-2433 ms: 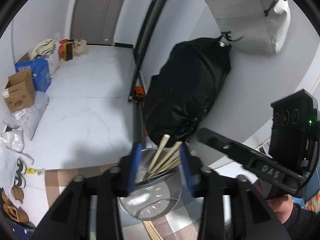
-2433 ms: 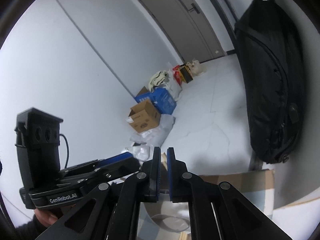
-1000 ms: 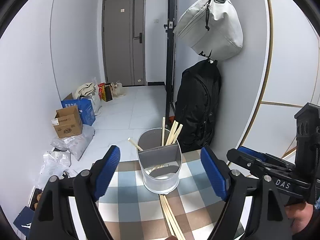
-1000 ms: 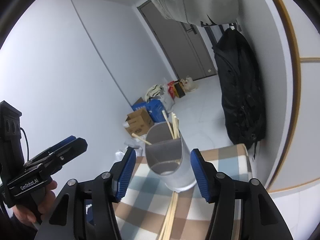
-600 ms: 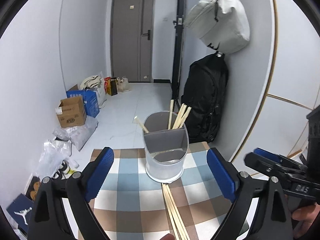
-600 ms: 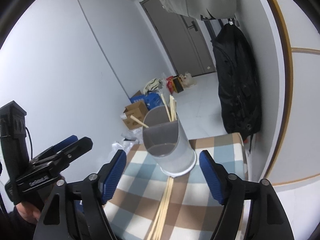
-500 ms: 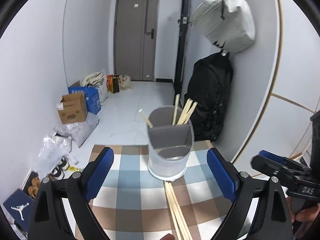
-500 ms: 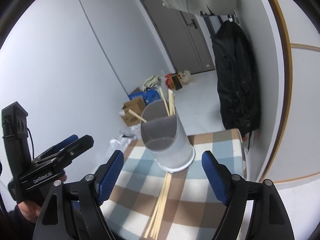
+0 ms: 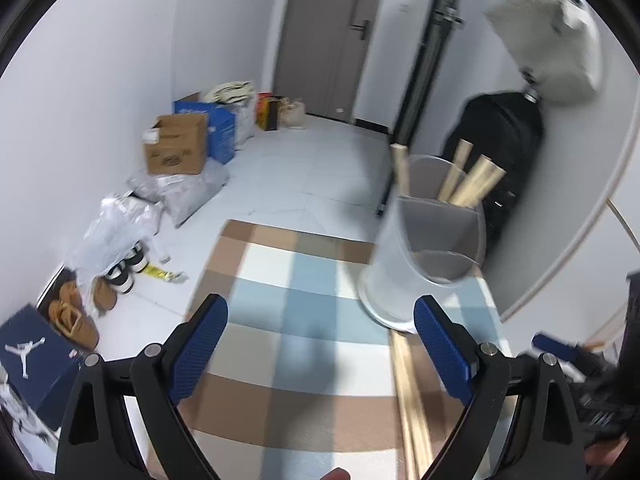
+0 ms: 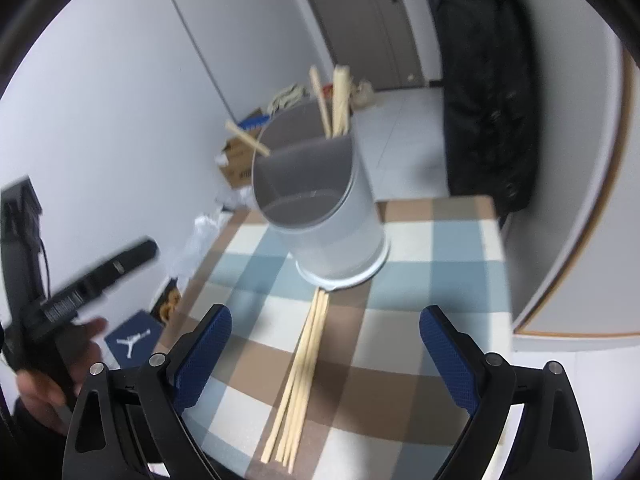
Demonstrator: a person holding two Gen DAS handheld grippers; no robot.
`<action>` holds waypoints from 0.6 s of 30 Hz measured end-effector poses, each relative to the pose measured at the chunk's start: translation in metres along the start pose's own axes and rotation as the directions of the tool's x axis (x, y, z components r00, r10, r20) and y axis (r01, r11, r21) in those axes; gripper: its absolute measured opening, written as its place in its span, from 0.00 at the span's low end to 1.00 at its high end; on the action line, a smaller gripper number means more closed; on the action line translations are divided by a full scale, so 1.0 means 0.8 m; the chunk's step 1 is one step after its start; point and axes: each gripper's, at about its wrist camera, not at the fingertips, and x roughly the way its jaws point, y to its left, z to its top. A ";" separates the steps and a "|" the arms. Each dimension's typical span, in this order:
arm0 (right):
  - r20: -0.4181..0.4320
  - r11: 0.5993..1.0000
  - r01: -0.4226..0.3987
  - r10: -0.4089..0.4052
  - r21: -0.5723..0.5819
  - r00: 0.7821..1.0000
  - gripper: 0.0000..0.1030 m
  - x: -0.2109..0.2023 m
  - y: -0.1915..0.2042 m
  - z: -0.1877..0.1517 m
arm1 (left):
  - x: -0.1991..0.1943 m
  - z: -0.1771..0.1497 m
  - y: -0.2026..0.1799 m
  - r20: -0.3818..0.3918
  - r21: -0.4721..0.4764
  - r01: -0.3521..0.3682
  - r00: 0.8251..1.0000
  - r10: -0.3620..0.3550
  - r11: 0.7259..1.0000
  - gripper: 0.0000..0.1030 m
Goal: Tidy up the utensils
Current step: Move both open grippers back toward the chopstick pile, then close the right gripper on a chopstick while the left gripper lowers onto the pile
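While both my claws hang wide open and empty | left claw (image 9: 320,346); right claw (image 10: 325,348) | holder (image 10: 320,208) upright on checked bench (image 10: 436,240), chopsticks (image 10: 340,96) inside; loose chopsticks (image 10: 302,376) flat before it

Your left gripper (image 9: 320,344) gapes wide over the checked cloth (image 9: 288,344); the holder (image 9: 424,256) stands right, chopsticks (image 9: 412,404) before it.
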 end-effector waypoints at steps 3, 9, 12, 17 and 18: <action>-0.053 1.000 0.009 -0.010 -0.020 0.999 0.92 0.033 0.009 -0.001 | 0.007 0.002 0.018 -0.015 -0.024 -0.029 0.999 0.028 0.999 0.89; -0.172 0.998 0.037 -0.046 -0.053 0.984 0.66 0.105 0.026 -0.003 | 0.012 0.006 0.049 -0.063 -0.089 -0.036 0.998 0.031 0.995 0.89; -0.195 0.996 0.053 -0.066 -0.075 0.979 0.59 0.130 0.032 -0.005 | 0.015 0.006 0.058 -0.076 -0.111 -0.050 0.996 0.041 0.993 0.89; -0.193 0.992 0.079 -0.097 -0.097 0.976 0.54 0.154 0.043 -0.005 | 0.021 0.004 0.073 -0.102 -0.128 -0.081 0.992 0.068 0.988 0.89; -0.192 0.989 0.093 -0.114 -0.114 0.975 0.50 0.159 0.047 -0.005 | 0.022 0.003 0.075 -0.109 -0.131 -0.083 0.992 0.069 0.988 0.89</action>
